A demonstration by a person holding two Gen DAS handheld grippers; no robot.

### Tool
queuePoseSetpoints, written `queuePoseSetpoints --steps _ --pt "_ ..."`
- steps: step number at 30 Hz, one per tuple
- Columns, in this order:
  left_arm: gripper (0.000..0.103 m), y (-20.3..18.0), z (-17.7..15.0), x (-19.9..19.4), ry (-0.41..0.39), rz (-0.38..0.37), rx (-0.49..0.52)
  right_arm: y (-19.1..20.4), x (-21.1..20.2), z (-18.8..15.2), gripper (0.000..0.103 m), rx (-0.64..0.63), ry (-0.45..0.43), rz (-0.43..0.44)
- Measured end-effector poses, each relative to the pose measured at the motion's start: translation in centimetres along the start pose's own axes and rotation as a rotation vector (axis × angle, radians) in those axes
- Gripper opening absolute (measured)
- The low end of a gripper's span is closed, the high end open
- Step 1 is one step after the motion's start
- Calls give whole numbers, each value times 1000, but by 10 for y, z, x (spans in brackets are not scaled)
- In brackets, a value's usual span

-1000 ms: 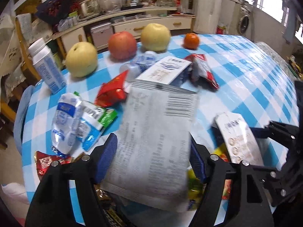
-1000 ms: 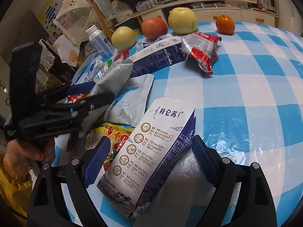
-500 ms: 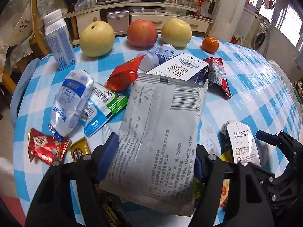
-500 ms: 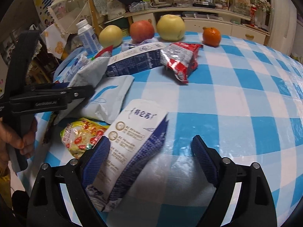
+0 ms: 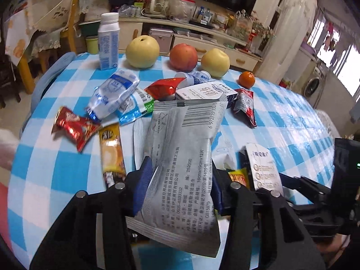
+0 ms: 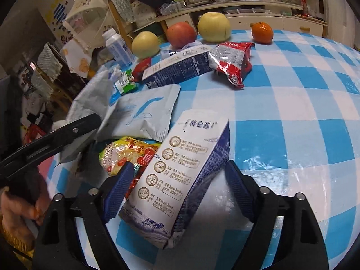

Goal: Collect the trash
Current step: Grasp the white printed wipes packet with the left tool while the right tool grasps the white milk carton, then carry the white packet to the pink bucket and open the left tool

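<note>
Left wrist view: the left gripper [image 5: 177,184] has its jaws clenched on a grey wipes packet [image 5: 184,171], whose lower edge hides the checkered surface [image 5: 288,121] beneath; 1 yellow wrapper [image 5: 238,176] peeks out, mostly covered.

Right wrist view: the right gripper [image 6: 177,184] straddles a white-and-blue milk carton [image 6: 180,180] lying on the surface — jaws spread, seemingly not yet pinching it.

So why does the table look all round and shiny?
Left wrist view: the fisheye lens bends the checked tablecloth into a dome. Right wrist view: same bulge, with white glare on the cloth beside the milk carton; the corners are black from the lens edge.
</note>
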State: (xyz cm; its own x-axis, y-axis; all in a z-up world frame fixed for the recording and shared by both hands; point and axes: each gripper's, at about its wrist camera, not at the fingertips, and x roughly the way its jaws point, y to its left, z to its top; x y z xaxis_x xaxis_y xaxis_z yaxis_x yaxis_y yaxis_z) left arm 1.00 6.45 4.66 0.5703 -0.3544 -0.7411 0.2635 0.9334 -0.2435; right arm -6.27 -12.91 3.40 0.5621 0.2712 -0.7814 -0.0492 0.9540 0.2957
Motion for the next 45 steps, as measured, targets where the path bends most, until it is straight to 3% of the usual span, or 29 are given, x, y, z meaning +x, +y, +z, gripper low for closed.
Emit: queuePoseSetpoints --steps 9,15,18,19,23,24,25,33,45 --pt "49 14 -29 -25 -64 -23 -62 0 -5 -3 56 -89 -29 -54" --pt "51 29 -41 -26 -81 31 -26 -10 -11 -7 56 -90 -26 -69" --pt "63 33 -39 -19 -55 66 -9 -6 -5 -7 58 -106 -11 -103" --pt "67 33 -40 -15 -47 77 5 -3 -3 -8 63 -111 -5 -108" --pt "68 33 -40 -5 -25 136 35 5 0 -10 66 -145 -15 -131" --pt "68 34 -40 -4 -23 136 30 6 2 -11 62 -148 -12 -144" --pt "67 35 -40 -4 -23 133 26 6 3 -11 56 -150 -8 -154" --pt "49 40 -38 -17 -45 81 -8 6 -9 -15 56 -138 -36 -168" --pt "36 61 -29 -55 -125 -26 -96 33 -47 -13 56 -72 -107 -23"
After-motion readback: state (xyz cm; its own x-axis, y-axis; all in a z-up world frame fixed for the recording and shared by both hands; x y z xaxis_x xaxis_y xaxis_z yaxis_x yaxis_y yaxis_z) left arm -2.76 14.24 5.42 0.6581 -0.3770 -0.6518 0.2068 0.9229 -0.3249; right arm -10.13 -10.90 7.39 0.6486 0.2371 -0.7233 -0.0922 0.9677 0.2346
